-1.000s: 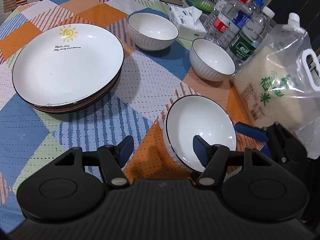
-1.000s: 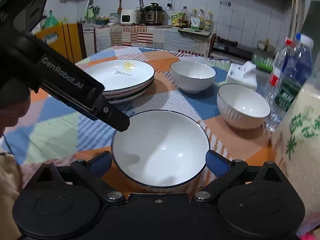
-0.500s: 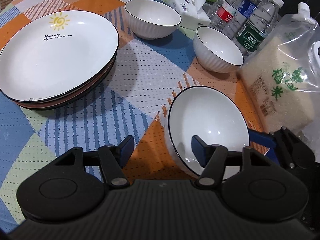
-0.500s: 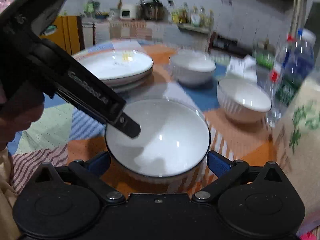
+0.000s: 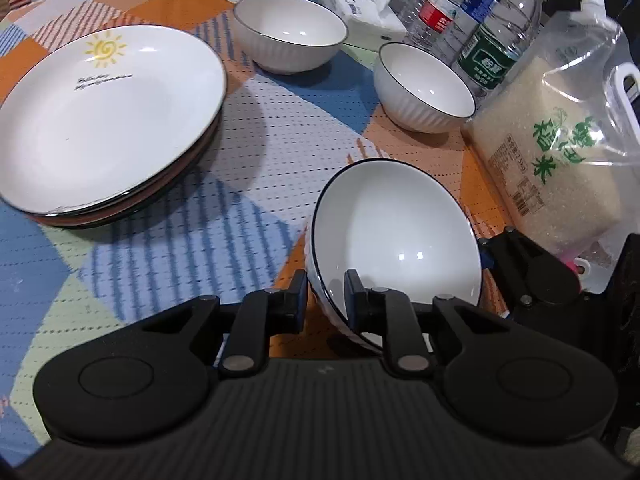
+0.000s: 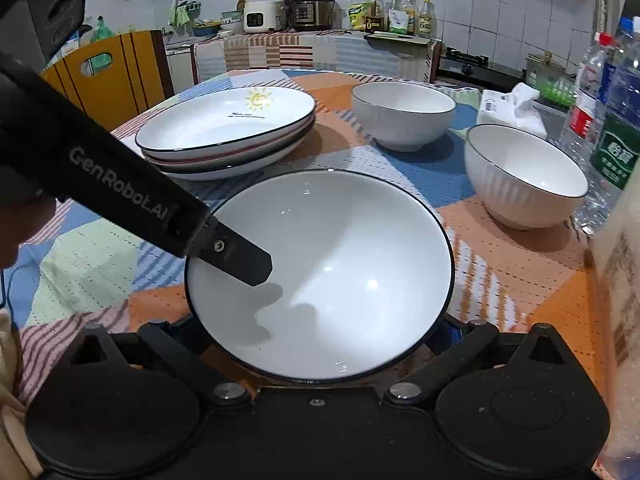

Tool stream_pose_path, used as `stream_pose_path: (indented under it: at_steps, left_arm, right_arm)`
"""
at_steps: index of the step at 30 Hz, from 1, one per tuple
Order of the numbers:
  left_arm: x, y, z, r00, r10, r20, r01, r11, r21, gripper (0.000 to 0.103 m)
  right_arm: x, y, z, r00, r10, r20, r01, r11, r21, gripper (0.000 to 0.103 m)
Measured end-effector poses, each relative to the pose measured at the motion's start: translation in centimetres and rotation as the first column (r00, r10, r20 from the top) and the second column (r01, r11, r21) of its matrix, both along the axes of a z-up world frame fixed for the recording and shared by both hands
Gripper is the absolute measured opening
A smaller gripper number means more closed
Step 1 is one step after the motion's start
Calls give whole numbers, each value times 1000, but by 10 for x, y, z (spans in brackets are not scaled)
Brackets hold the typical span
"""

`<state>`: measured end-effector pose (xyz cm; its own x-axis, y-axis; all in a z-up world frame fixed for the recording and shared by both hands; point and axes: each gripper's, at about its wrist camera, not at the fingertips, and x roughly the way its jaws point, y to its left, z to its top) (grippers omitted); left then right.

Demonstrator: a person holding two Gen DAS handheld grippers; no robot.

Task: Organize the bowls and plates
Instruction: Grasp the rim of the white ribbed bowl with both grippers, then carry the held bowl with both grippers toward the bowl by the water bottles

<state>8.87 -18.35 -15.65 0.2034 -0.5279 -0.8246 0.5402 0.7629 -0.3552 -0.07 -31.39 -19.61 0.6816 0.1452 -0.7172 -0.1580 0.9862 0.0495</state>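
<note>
Home kitchen, by the look of the right wrist view: white tiled wall, counter at top centre with rice cooker (image 6: 260,17), pressure cooker (image 6: 311,8) and oil bottles (image 6: 400,14). Gas stove (image 6: 466,60) at right, yellow chair (image 6: 108,76) at left. Patchwork tablecloth (image 5: 248,140) on the dining table, rice bag (image 5: 560,152) at right in the left wrist view.
</note>
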Motion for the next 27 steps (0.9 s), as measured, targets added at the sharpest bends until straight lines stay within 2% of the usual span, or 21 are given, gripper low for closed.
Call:
stream_pose_path:
  at_steps: [4,7,10,17,27]
  left_arm:
    - [2,25,9,998,52,-41,-53,998,-28,18]
    - [-5,45,14,992,120,-34,-121,992,-35,18]
    - [-11,63,18,987,159,-27,-160,987,-18,18]
    - [-12,103,18,971,227,-71,-227,974,5,18]
    - [-11,118,4,953,285,-99,-282,958,44,18]
  right_arm:
    - [0,9,6,1000,23,14,-23,999,42,103]
    - [-1,21,12,998,58,36,-60,997,49,103]
    - [0,36,14,994,98,49,-100,993,55,103]
    - [5,69,17,975,213,62,-216,975,56,103]
    - [13,94,9,954,297,40,-299,953,43,103]
